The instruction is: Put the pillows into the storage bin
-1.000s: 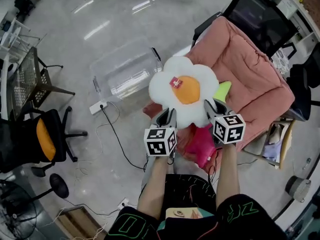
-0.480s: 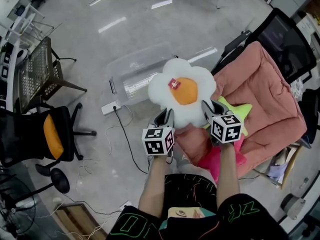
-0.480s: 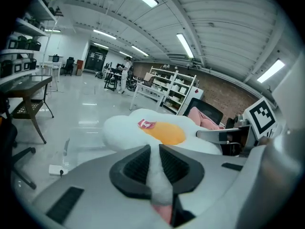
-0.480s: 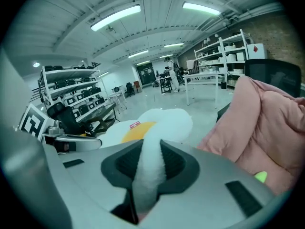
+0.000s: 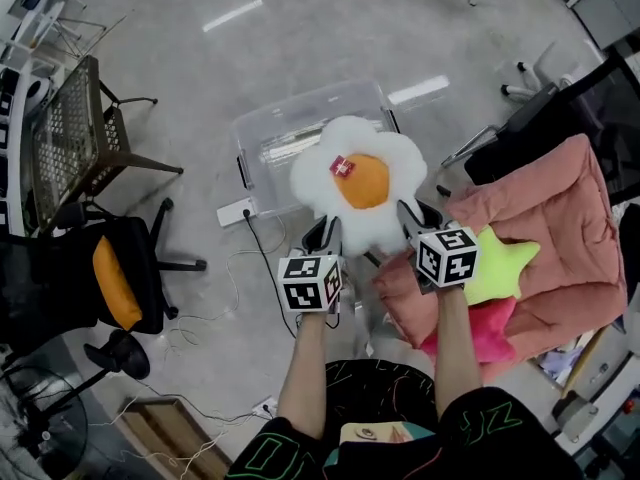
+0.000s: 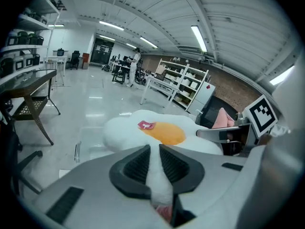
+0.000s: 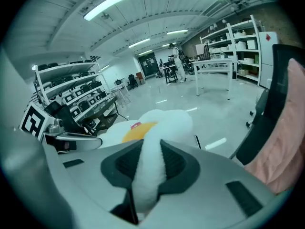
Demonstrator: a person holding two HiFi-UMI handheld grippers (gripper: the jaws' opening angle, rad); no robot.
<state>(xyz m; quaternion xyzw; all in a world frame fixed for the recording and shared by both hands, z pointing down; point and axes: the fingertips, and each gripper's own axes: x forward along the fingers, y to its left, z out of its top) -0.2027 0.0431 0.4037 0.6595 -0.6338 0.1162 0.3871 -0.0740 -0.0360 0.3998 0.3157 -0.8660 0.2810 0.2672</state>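
The fried-egg pillow (image 5: 358, 180) is held in the air by both claws, yolk side up. The left claw (image 5: 326, 234) is closed narrow on the pillow's near left edge, with white plush pinched between its pads. The right claw (image 5: 414, 216) is clamped in the same way on the near right edge.

The clear storage bin (image 5: 290, 118) stands open on the floor (image 5: 200, 58), straight ahead of the claws and below the pillow. In the head view the pillow's far half is seen over the bin's near right part, so the bin is judged to lie forward and a little to the left. Its long axis runs across the view, roughly parallel to the line between the two claws. The left claw is the nearer one to the bin's middle. Whether the bin already holds anything cannot be told.

A yellow-green star pillow (image 5: 500, 265) and a pink pillow (image 5: 482, 334) are left on the pink cushion (image 5: 545, 208) at the right, well apart from the bin, so the task is judged to be at an early stage.
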